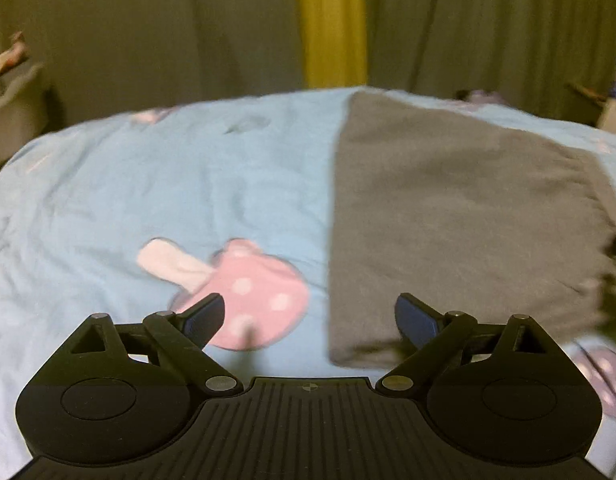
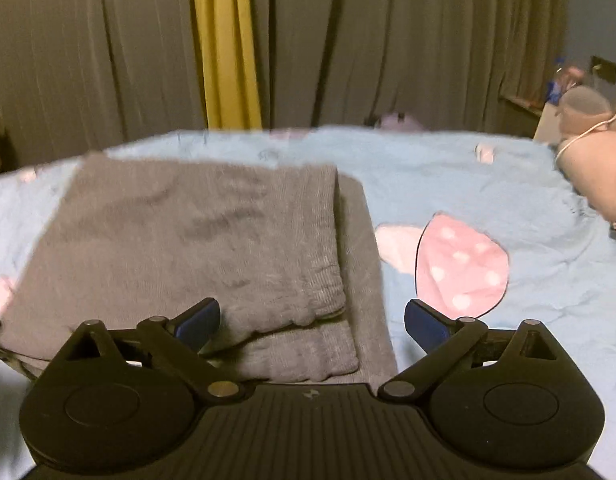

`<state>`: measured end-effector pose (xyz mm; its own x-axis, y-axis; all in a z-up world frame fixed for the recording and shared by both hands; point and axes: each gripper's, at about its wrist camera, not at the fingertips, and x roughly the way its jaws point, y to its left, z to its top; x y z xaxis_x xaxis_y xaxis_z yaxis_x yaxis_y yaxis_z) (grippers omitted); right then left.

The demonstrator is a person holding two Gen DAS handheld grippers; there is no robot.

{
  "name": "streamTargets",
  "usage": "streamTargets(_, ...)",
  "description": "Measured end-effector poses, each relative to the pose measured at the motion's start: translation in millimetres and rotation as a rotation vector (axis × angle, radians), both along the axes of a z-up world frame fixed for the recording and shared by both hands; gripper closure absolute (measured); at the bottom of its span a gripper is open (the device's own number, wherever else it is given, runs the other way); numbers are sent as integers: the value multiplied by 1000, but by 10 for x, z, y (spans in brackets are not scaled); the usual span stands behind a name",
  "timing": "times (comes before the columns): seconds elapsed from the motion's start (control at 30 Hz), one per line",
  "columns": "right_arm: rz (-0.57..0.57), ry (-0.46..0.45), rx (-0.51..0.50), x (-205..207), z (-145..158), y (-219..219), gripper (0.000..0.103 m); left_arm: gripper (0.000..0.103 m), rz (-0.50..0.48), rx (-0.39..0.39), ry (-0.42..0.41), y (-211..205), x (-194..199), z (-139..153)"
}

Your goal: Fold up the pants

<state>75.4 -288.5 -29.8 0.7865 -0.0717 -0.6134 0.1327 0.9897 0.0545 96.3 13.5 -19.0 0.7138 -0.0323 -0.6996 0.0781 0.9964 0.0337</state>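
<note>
Grey pants (image 1: 448, 208) lie folded flat on a light blue bedsheet (image 1: 147, 184). In the right wrist view the pants (image 2: 195, 240) show stacked layers, with the ribbed waistband near my fingers. My left gripper (image 1: 310, 316) is open and empty, just above the sheet at the pants' near left corner. My right gripper (image 2: 312, 322) is open and empty, held over the pants' near right edge.
The sheet has pink mushroom prints (image 1: 247, 296) (image 2: 460, 268). Grey curtains with a yellow strip (image 2: 225, 44) hang behind the bed. A person's bare arm (image 2: 592, 168) and cluttered furniture (image 2: 572, 92) are at the far right.
</note>
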Motion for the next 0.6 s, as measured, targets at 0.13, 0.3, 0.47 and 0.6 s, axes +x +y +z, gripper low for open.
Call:
streamTargets(0.13,29,-23,18,-180,4,114,4,7,-136,-21,35,-243,-101,-72)
streamTargets(0.3,24,-19,-32,-155,-51,219,4,4,-112,76,96,-475,41,-300)
streamTargets(0.47,-68,124,-99,-160,-262,92,4,4,87,-72,203,-63,-7,-319)
streamTargets(0.6,-154,127,15,-362,-175,53,4,4,182,-43,219,160,-137,-231)
